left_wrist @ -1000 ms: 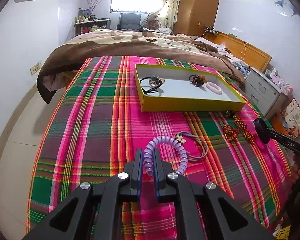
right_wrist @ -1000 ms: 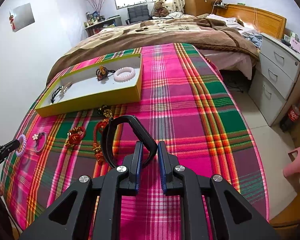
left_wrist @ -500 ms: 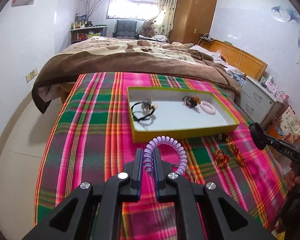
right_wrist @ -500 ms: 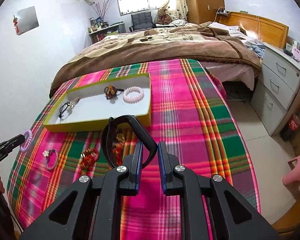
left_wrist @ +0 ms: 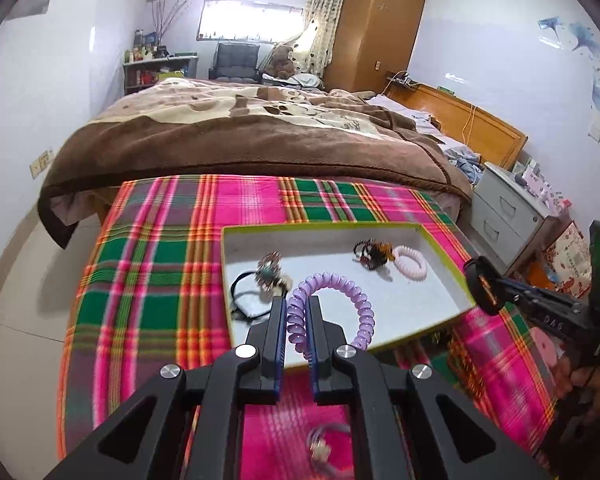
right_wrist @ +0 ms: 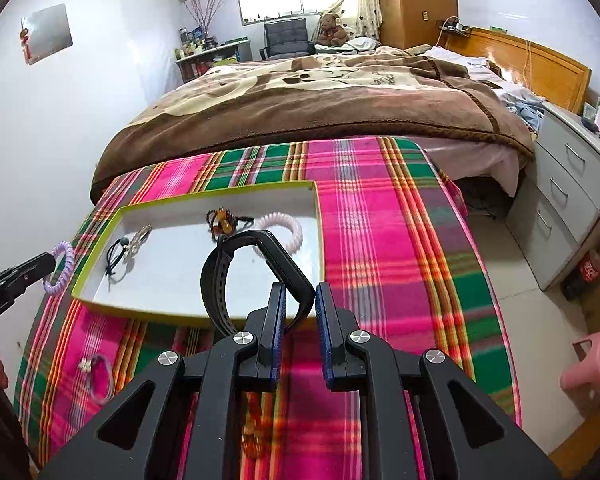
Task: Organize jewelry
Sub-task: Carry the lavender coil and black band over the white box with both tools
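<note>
My left gripper (left_wrist: pixel 297 310) is shut on a purple spiral hair tie (left_wrist: pixel 340 300) and holds it above the near edge of the yellow-rimmed tray (left_wrist: pixel 432 328). My right gripper (right_wrist: pixel 301 300) is shut on a black watch band (right_wrist: pixel 240 272), held over the tray's (right_wrist: pixel 318 216) near right part. In the tray lie a black hair tie with a charm (left_wrist: pixel 260 280), an amber bead piece (left_wrist: pixel 374 252) and a pink spiral tie (left_wrist: pixel 410 262). The left gripper and its purple tie (right_wrist: pixel 60 268) show at the left of the right wrist view.
The tray rests on a pink and green plaid cloth (right_wrist: pixel 380 240). A grey hair tie (right_wrist: pixel 98 376) and orange-red pieces (right_wrist: pixel 252 440) lie on the cloth in front of the tray. A bed with a brown blanket (left_wrist: pixel 240 128) is behind; grey drawers (right_wrist: pixel 572 200) stand at right.
Both grippers have lifted and moved forward, from above the cloth to over the tray's near edge, each still holding its item. The loose pieces on the cloth have dropped behind them.
</note>
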Demonstrator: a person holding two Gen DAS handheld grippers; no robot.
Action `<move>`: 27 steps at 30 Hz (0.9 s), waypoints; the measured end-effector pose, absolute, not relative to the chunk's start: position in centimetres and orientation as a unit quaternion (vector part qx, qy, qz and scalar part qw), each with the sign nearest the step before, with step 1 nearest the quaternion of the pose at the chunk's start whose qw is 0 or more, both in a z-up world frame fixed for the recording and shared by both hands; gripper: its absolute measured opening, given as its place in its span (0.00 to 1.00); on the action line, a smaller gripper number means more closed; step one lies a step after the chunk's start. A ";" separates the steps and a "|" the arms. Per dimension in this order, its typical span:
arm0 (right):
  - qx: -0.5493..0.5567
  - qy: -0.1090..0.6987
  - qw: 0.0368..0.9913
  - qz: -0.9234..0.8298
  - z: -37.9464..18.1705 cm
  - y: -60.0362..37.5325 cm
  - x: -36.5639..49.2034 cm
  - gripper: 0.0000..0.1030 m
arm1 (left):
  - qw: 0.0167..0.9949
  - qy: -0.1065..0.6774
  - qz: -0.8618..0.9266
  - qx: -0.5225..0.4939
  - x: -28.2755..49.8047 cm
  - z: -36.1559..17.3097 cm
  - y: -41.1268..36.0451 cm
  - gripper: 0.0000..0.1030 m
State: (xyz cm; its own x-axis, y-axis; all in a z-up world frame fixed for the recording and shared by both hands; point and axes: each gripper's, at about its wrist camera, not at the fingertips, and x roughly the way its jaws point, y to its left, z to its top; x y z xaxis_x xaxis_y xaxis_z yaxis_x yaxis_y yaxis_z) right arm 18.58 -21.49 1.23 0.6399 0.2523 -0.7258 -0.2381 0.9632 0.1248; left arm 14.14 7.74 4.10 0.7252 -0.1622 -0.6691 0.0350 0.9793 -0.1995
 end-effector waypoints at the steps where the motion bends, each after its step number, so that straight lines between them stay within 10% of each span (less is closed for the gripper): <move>1: 0.006 0.404 0.905 0.134 1.1 -21.2 19.0 0.15 | 0.923 0.371 -0.054 -0.088 14.8 3.9 7.7 0.09; 27: -0.047 0.446 0.888 0.102 -2.3 -18.0 24.7 0.15 | 0.894 0.437 -0.051 -0.089 23.1 -1.9 6.5 0.09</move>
